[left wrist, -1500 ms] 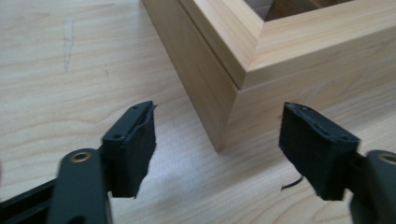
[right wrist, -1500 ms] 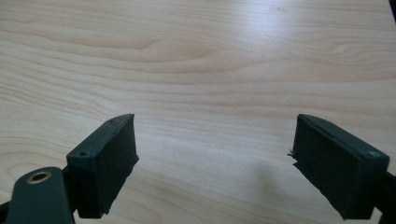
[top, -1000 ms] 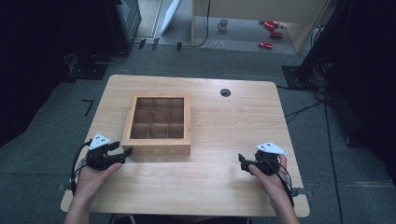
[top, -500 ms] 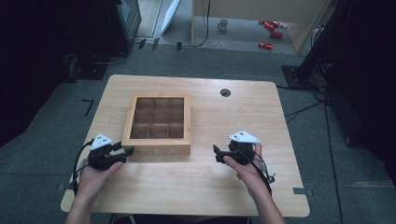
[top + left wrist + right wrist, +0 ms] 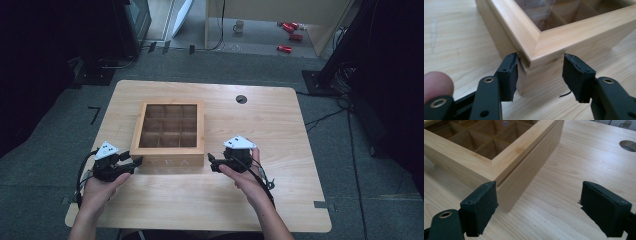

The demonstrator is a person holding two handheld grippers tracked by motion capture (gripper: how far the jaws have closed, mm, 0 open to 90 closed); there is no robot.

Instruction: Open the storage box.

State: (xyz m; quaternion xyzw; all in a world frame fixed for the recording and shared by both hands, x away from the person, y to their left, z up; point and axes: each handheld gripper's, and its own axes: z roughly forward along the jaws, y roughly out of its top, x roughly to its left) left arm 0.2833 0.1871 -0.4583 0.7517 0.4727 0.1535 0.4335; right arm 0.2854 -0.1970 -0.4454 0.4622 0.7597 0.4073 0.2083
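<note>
A wooden tea box with a glass lid and several compartments sits on the table, "TEA" on its near side. My left gripper is open at the box's near left corner; in the left gripper view the corner stands between the jaws, the left pad touching the box wall. My right gripper is open just off the near right corner; in the right gripper view that corner sits by the left pad, with bare table in front of the right pad.
The light wooden table has a round cable hole at the back right. On the floor beyond lie red cans and a mug. Dark equipment stands at both sides of the table.
My right gripper has travelled left from the table's right front part to the box's near right corner. The left gripper has stayed at the near left corner.
</note>
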